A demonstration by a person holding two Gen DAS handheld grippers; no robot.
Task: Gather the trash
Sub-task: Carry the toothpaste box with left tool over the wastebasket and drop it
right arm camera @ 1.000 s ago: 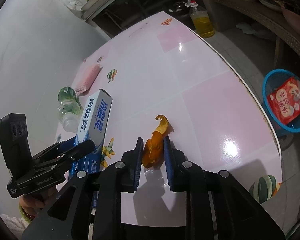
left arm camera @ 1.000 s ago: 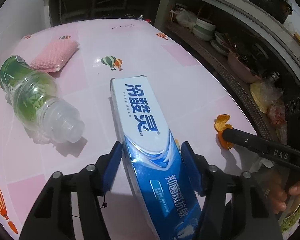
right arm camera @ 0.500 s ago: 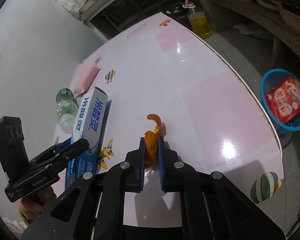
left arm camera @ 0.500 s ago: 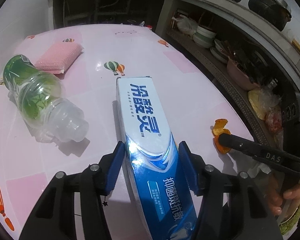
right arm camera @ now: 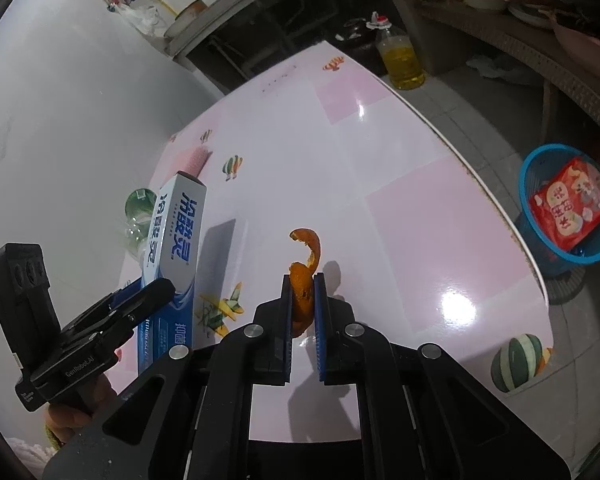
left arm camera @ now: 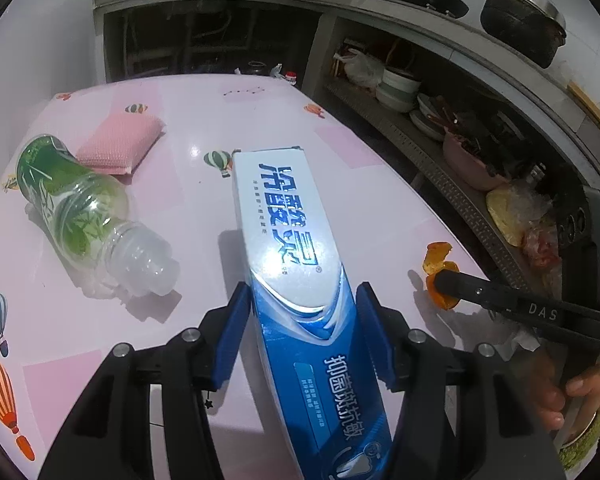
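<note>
The left gripper (left arm camera: pixel 300 320) has its fingers (left arm camera: pixel 232 336) about half spread, clamped on the toothpaste box (left arm camera: pixel 284 240) at frame centre, its far end raised off the counter (left arm camera: pixel 188 92). The right gripper (right arm camera: pixel 303 312) fingers (right arm camera: pixel 287 320), nearly together, pinch the orange peel (right arm camera: pixel 302 292) at lower centre.

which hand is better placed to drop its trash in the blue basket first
Right, probably. The right gripper is shut on the orange peel, and the blue basket sits on the floor off its side of the table. The left gripper clamps the toothpaste box, farther from it.
</note>
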